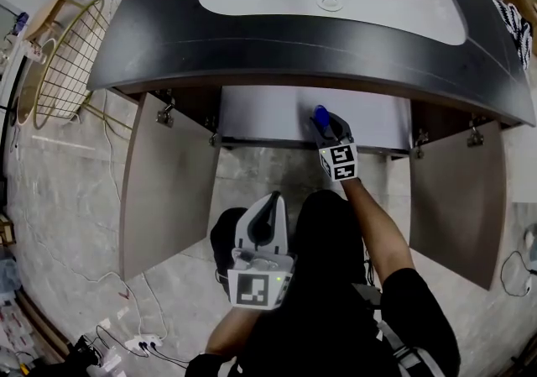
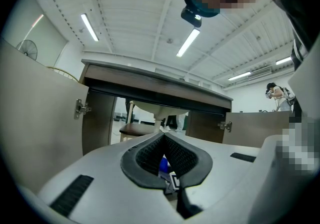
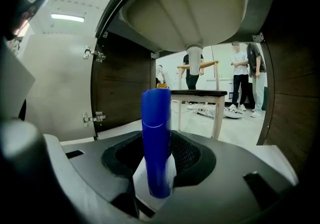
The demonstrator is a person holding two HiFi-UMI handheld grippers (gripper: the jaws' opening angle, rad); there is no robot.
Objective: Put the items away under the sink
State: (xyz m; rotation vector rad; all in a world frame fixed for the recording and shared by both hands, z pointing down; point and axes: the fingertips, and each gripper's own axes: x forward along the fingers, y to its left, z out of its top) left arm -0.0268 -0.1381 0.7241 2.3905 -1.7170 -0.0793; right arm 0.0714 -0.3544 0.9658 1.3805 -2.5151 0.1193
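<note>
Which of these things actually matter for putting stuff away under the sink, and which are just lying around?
Part of the job:
- blue bottle, clamped in the right gripper
- open cabinet under the sink
- left gripper, shut and empty, near the person's body

Just lying about:
- wire rack beside the vanity
- cables on the floor
- small table beyond the cabinet
</note>
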